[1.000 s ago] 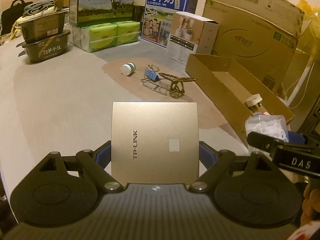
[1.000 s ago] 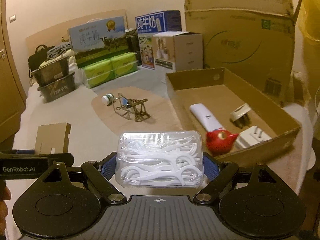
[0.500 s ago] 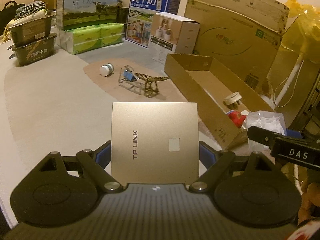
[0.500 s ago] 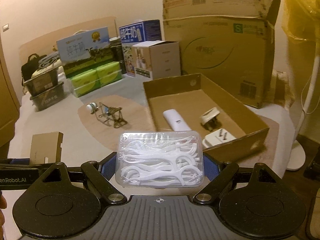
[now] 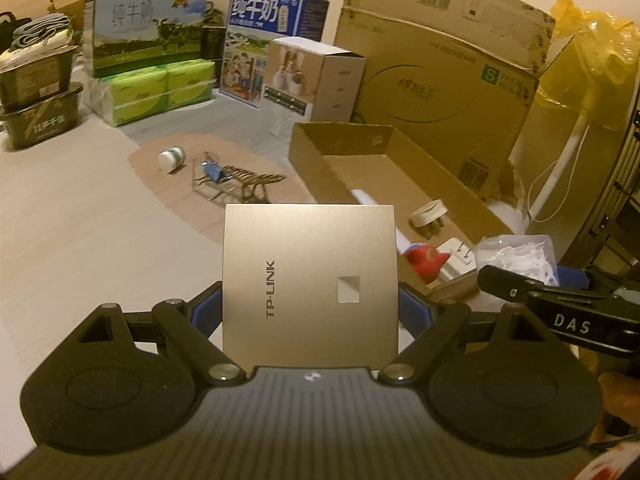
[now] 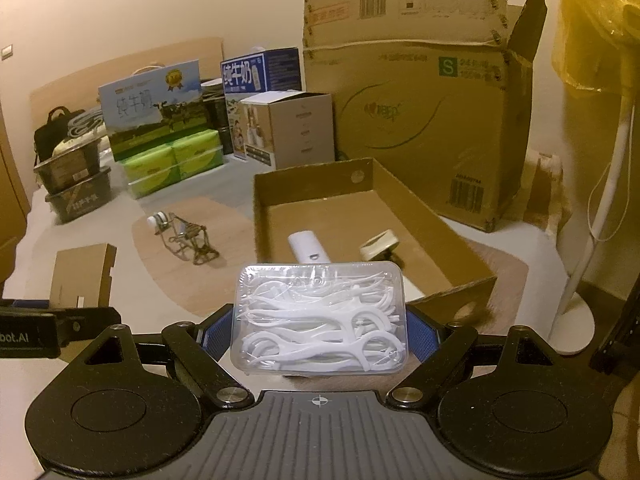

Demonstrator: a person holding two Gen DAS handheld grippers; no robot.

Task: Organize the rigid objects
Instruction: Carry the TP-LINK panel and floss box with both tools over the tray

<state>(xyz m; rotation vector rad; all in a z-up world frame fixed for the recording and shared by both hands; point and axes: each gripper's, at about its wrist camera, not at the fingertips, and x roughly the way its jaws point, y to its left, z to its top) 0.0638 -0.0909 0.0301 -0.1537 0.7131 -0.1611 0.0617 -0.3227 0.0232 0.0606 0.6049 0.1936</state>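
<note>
The gold TP-LINK panel sat clamped in the left gripper; the right gripper gripped a clear floss-pick box, the open cardboard tray at one o'clock.

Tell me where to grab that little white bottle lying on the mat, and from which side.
Judging by its pose, take the white bottle across its round body, coming down from above. It lies on its side on the brown mat, so the curved sides are free. The wire stand sits just beside it, so stay clear of that side.
</note>
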